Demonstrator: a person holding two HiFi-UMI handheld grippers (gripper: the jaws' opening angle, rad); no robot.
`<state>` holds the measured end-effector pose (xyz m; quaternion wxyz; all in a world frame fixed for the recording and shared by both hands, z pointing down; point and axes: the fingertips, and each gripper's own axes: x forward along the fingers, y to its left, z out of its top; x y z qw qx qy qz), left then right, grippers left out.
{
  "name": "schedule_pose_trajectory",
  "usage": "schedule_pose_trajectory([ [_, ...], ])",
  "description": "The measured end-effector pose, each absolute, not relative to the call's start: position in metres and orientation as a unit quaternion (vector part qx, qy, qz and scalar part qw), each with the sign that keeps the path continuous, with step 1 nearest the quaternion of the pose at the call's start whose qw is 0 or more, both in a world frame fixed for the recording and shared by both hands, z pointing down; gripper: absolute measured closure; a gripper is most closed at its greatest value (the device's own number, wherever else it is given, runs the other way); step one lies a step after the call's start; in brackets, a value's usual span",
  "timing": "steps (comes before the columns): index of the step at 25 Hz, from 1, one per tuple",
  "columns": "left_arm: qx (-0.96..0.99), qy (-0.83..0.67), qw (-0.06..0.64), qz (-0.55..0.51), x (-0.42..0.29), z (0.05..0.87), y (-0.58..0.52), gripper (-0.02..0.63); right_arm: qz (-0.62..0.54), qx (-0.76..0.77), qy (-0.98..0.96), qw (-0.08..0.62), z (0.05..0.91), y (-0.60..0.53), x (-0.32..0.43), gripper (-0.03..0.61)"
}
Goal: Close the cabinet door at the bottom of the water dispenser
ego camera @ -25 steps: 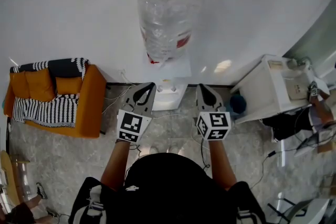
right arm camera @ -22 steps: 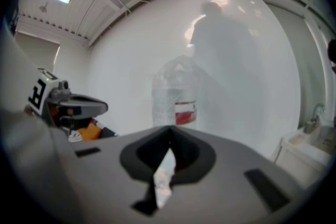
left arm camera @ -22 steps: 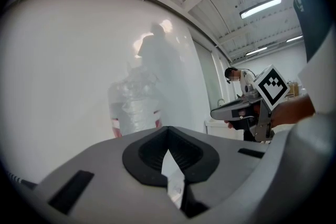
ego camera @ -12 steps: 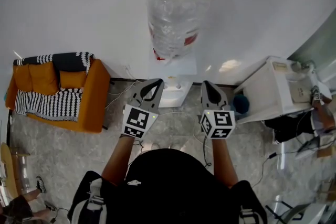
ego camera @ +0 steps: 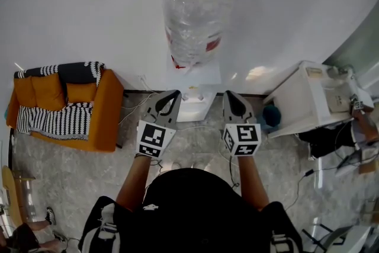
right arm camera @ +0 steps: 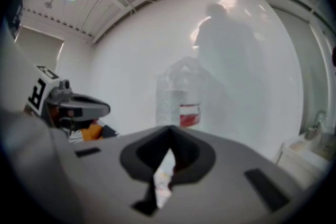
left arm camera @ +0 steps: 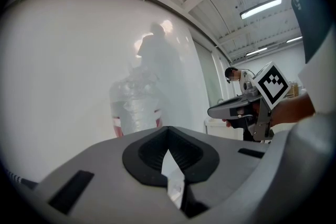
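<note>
The water dispenser point(ego camera: 198, 77) stands upright against the white wall point(ego camera: 89, 3) at 12 o'clock from the person, with its clear upturned bottle point(ego camera: 192, 15) on top and its white base on the stone-patterned floor point(ego camera: 195, 142). The steep view from above foreshortens its long axis. The cabinet door at its foot cannot be made out from here, and how far it stands open cannot be told. In both gripper views the jaws fill the lower frame, so only the bottle shows above them.

The left hand-held gripper point(ego camera: 170, 96) and the right hand-held gripper point(ego camera: 230, 98) are held out side by side, nearly level, on either side of the base. Each has its jaws brought together with nothing between them. The dispenser's foot lies at about 1 o'clock from the left tips and 11 o'clock from the right. The left tips look slightly nearer to it, though both hang high above the door. Closing it would likely mean lowering a closed tip to the door's free edge and pushing towards 12 o'clock.

An orange sofa point(ego camera: 100, 115) with a striped throw point(ego camera: 50, 118) sits at 9 o'clock. A white unit point(ego camera: 302, 101) stands at 3 o'clock, and cables point(ego camera: 133, 109) trail along the floor by the wall.
</note>
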<state>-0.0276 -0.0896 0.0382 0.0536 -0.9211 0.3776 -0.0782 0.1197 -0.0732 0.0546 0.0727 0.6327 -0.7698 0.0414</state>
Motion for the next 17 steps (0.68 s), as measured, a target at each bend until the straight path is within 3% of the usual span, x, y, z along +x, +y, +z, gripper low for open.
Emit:
schedule_pose_trajectory([
  [17,-0.904,0.42,0.049,-0.055,-0.047,0.036,-0.093,0.603,0.045,0.633,-0.77,0.065,0.056,-0.071,0.117,0.545],
])
